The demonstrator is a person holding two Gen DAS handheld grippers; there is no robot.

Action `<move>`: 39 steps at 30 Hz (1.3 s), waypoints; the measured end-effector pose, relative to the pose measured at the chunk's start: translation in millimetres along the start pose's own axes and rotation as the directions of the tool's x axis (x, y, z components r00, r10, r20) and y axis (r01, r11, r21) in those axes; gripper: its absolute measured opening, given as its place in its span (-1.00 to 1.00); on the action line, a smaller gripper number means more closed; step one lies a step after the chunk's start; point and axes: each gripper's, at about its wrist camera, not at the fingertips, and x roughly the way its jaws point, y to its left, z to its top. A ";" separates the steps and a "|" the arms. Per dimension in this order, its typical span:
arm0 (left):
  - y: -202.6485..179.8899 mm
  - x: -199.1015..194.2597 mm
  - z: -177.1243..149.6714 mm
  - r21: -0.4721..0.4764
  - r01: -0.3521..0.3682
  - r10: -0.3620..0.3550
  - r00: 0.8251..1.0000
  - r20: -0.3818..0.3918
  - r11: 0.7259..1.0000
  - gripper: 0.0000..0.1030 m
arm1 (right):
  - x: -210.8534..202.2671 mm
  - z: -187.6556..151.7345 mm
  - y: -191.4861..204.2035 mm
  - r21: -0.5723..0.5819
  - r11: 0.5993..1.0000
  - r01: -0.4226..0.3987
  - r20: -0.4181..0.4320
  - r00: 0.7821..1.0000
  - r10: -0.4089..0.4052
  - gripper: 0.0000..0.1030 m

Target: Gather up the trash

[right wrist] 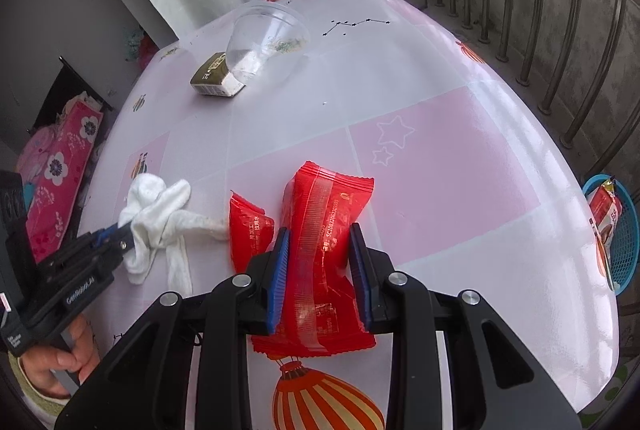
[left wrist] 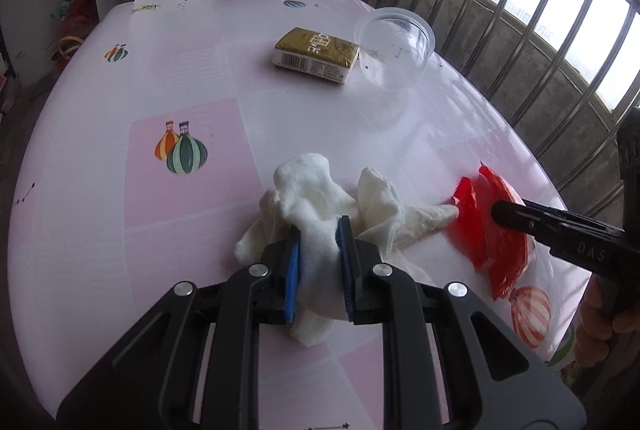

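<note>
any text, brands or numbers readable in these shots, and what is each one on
"DAS": on the right tool's black body, seen from the left wrist view; further letters run out of frame.
"GenRobot.AI": on the left tool's body, seen from the right wrist view.
Red wrapper: printed code and Chinese characters, too blurred to read.
Gold pack: large lettering and a barcode, unreadable.
Packet in the blue basket: print too small.

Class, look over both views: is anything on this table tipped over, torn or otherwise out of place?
Yes. The clear plastic cup lies tipped on its side beside the gold packet, with specks inside. A smaller red wrapper looks torn open.
</note>
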 end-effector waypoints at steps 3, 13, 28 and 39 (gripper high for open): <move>-3.3 -3.0 -7.7 -0.004 -0.006 0.006 1.000 -0.015 1.000 -0.27 | -0.5 0.0 -2.1 0.011 1.000 -0.013 0.006 1.000 0.013 -0.44; -31.7 3.2 -21.9 0.133 -0.126 0.130 0.991 -0.027 0.983 0.76 | -7.3 -5.3 -12.5 0.050 0.997 -0.062 0.012 0.998 0.061 -0.03; -38.5 5.5 -19.7 0.124 -0.193 0.198 0.980 -0.028 0.973 0.84 | -6.4 -4.3 -19.8 0.046 0.983 -0.179 0.018 0.984 0.179 0.26; -43.8 4.9 -19.9 0.134 -0.232 0.237 0.971 -0.026 0.964 0.84 | -6.9 -8.1 -14.9 0.000 0.977 -0.215 0.024 0.976 0.215 0.57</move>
